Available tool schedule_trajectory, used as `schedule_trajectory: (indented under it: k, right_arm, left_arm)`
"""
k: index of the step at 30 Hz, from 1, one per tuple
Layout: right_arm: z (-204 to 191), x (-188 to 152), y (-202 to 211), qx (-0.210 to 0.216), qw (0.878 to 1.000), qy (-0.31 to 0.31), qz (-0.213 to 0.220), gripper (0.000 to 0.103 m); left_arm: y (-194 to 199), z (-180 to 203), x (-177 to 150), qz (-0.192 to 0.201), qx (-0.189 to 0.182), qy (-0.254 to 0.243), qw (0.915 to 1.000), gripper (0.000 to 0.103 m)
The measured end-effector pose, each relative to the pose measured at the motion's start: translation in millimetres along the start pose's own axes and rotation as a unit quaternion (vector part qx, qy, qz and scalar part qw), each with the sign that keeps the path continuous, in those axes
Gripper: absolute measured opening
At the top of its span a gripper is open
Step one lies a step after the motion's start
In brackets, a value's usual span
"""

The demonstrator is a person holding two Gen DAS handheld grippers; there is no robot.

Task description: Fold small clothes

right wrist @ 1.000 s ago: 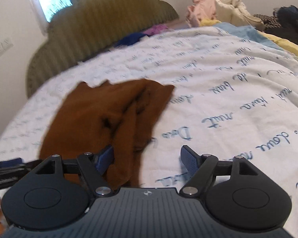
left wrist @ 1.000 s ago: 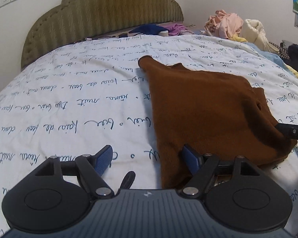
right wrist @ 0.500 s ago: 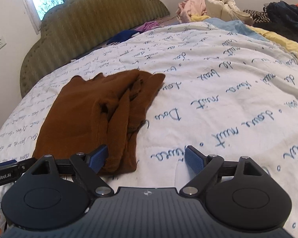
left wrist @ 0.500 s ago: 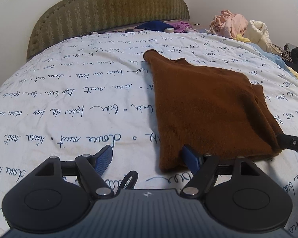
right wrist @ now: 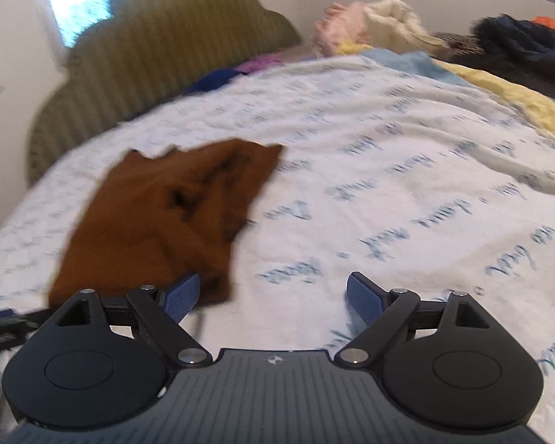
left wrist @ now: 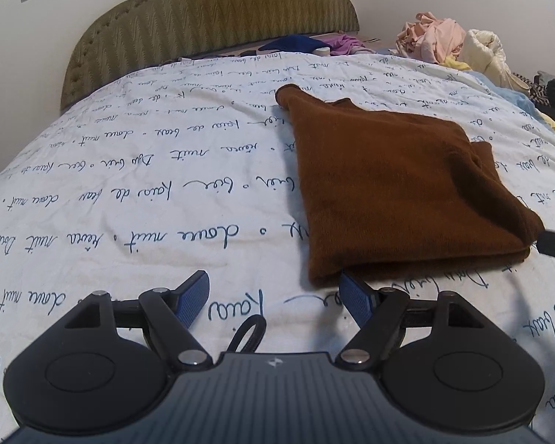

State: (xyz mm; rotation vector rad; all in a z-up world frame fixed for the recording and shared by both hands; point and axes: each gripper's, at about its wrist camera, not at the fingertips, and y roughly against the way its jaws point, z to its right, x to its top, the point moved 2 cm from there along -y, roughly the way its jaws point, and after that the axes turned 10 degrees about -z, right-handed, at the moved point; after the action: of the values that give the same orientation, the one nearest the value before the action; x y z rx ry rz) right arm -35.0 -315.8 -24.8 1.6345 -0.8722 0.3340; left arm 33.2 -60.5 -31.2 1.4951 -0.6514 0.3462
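The right wrist view is smeared with blur. One brown garment (left wrist: 396, 188) lies folded on the bedspread (left wrist: 129, 192), long axis running toward the headboard (left wrist: 211, 18). Left gripper (left wrist: 273, 294) and right gripper (right wrist: 273, 294) both stand agape, empty, at its near edge.

- Brown garment (left wrist: 396, 188), fuzzy knit, folded into a rough rectangle of several layers.
- Lies flat on the white bed cover printed with blue script (left wrist: 137, 185), right of centre in the left wrist view.
- Far corner ends in a narrow rolled tip toward the headboard; near edge shows stacked layers.
- Small dark hole or fold gap near the right edge.
- Seen blurred from the right wrist view (right wrist: 174, 218), with creases and a loose flap along its right side.
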Motion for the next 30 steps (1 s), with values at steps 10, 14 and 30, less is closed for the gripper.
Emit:
schedule_trajectory:
  k: [10, 14, 30]
  right_arm:
    - [-11.7, 2.6, -17.7, -0.023, 0.999, 0.007, -0.023, 0.086]
    - [-22.2, -5.7, -5.3, -0.03, 0.999, 0.041, -0.015, 0.088]
    - [-36.9, -29.6, -7.0, -0.018, 0.998, 0.061, -0.026, 0.097]
  left_arm:
    - [8.0, 2.4, -5.9, 0.004, 0.0, -0.003, 1.0, 0.077]
    - [3.3, 3.2, -8.0, -0.006, -0.002, 0.001, 1.0, 0.077]
    - [-1.5, 7.1, -22.1, -0.005, 0.001, 0.003, 1.0, 0.086]
